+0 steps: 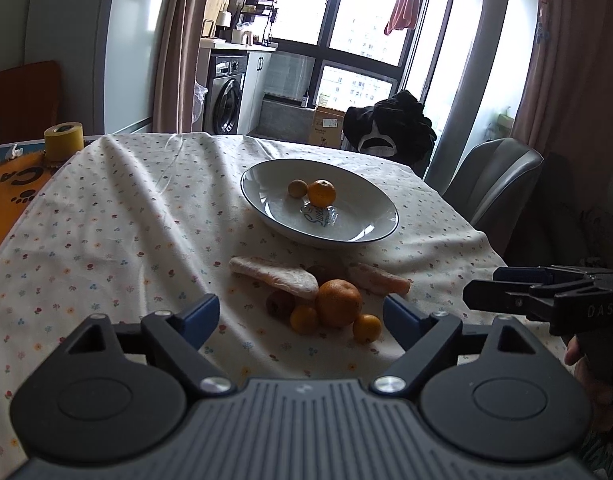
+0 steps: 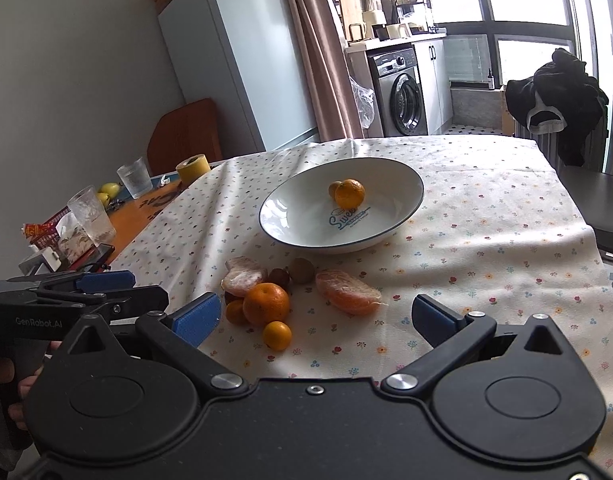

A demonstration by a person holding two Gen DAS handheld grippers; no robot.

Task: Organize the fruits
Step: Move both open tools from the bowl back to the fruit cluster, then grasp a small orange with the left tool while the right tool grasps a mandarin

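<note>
A white bowl point(image 1: 266, 184) point(image 2: 290, 216) stands mid-table on the flowered cloth, holding a mandarin point(image 1: 321, 193) point(image 2: 349, 193) and a small brown fruit point(image 1: 297, 188). In front of it lies a cluster: a large mandarin point(image 1: 338, 302) point(image 2: 265, 304), two kumquats point(image 1: 303, 319) point(image 1: 366, 328), dark round fruits point(image 1: 279, 304) point(image 2: 301, 270) and two peeled citrus pieces point(image 1: 278, 276) point(image 2: 348, 292). My left gripper point(image 1: 300, 316) point(image 2: 126, 288) is open just short of the cluster, touching nothing. My right gripper point(image 2: 316, 316) point(image 1: 502, 284) is open beside it, empty, near the right peeled piece.
A yellow tape roll point(image 1: 63, 140) and two glasses point(image 2: 135, 178) point(image 2: 91, 216) sit on an orange mat at the table's left. A grey chair point(image 1: 494, 184) stands off the right edge, and another, draped in black clothes point(image 2: 558, 92), at the far side.
</note>
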